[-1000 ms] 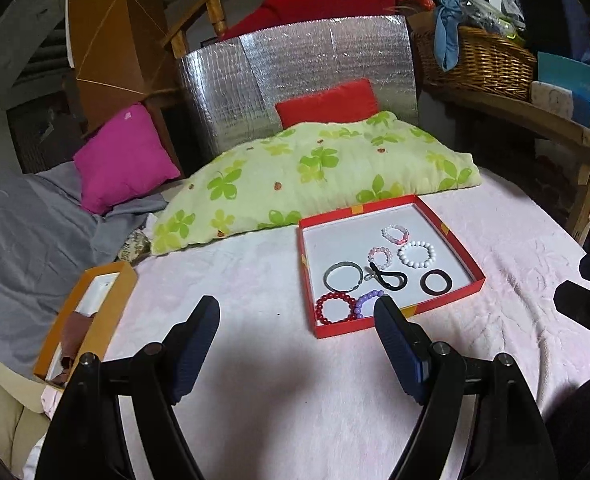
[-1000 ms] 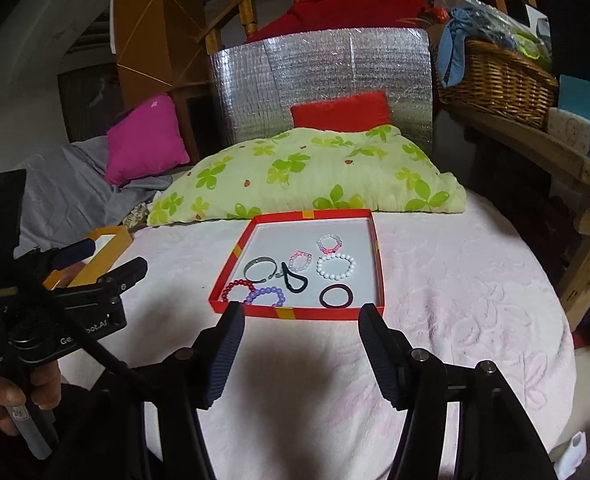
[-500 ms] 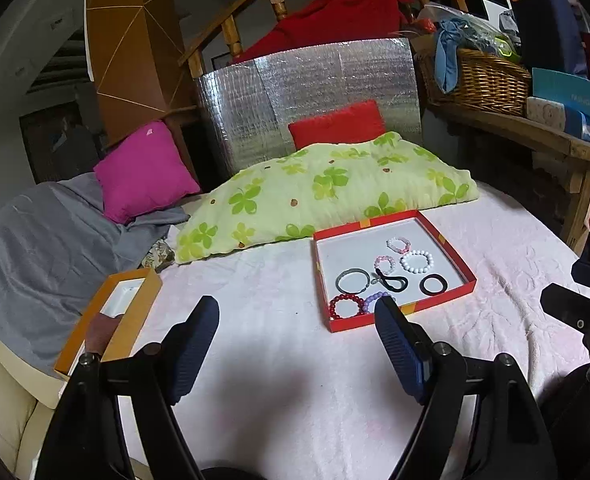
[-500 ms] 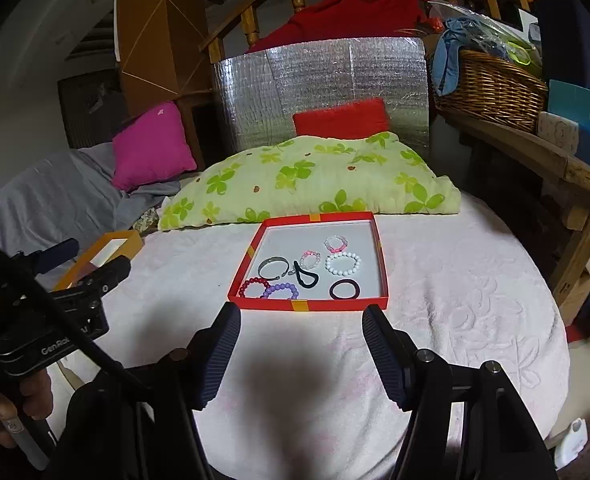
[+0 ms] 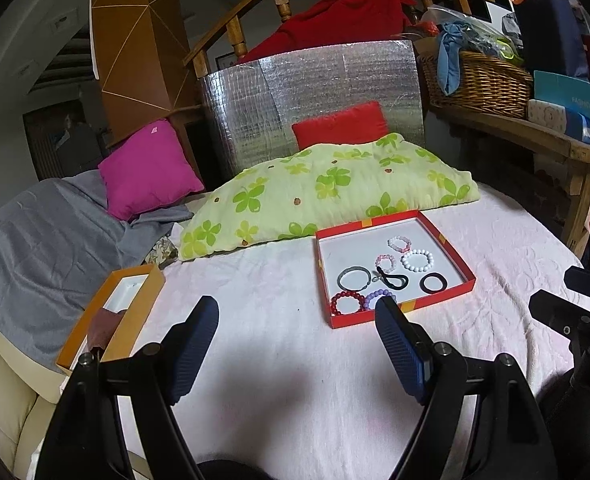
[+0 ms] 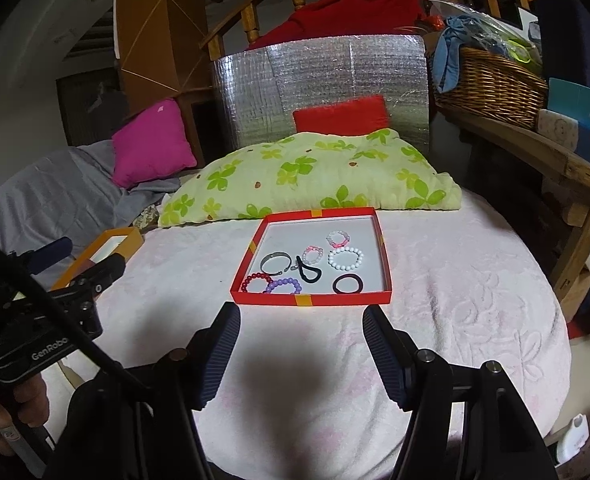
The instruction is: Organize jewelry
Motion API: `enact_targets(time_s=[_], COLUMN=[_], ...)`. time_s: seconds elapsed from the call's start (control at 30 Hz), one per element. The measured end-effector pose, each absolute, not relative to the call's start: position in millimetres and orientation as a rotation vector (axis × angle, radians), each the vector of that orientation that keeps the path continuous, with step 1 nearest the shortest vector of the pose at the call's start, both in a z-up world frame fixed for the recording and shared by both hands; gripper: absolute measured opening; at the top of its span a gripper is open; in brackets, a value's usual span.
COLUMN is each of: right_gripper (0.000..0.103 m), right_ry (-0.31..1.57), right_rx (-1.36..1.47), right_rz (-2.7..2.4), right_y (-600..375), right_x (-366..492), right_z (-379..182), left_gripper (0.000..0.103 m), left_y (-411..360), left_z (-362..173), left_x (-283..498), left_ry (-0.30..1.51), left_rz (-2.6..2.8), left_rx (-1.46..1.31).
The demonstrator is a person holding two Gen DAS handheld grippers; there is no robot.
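Note:
A shallow red tray (image 5: pixel 452 254) (image 6: pixel 311 299) lies on the pink bedspread. It holds several bracelets and hair ties, among them a white bead bracelet (image 5: pixel 417 261), a black hair tie (image 5: pixel 434 283), a red bead bracelet (image 5: pixel 347 303), a purple one (image 6: pixel 283 285) and a grey bangle (image 6: pixel 275 262). My left gripper (image 5: pixel 297 312) hovers open and empty, short of the tray's near left corner. My right gripper (image 6: pixel 301 314) is open and empty too, just in front of the tray's near rim. An orange box (image 5: pixel 151 284) with a white lining sits open at the left.
A green-flowered pillow (image 5: pixel 327 196) lies right behind the tray, with a magenta cushion (image 5: pixel 147 168) and grey blanket (image 5: pixel 47 232) to the left. A wooden bench (image 6: pixel 535 140) with a wicker basket (image 6: pixel 491 84) runs along the right. A hand (image 6: pixel 11 412) holds the left gripper's handle.
Both grippers drew back and slightly up from the tray, so the bed looks smaller and more of the railing shows. Jaws stay open; the jewelry has not moved.

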State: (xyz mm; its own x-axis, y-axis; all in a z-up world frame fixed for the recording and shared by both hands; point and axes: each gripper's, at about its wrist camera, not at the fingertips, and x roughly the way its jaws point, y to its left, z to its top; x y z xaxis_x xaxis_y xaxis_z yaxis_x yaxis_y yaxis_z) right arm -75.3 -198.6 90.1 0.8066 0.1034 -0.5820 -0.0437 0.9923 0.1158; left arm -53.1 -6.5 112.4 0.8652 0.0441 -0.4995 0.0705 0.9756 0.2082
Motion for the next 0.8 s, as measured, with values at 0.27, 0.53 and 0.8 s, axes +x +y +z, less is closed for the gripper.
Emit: enact_targets(time_s=[0.27, 0.53, 0.8], right_gripper=[0.068, 0.068, 0.068], right_ry=[0.626, 0.630, 0.637], right_rx=[0.106, 0.104, 0.111], right_rz=[0.073, 0.070, 0.063], right_y=[-200.1, -199.8, -201.9], right_x=[-76.5, -77.7, -75.0], right_z=[89.9, 90.3, 88.9], left_gripper=[0.081, 0.081, 0.081], left_y=[-6.0, -6.2, -5.8], left_z=[113.5, 114.0, 111.2], left_x=[-56.1, -57.4, -55.8], left_ry=[0.521, 0.519, 0.530], left_rz=[-0.014, -0.017, -0.013], left_rx=[0.220, 0.220, 0.220])
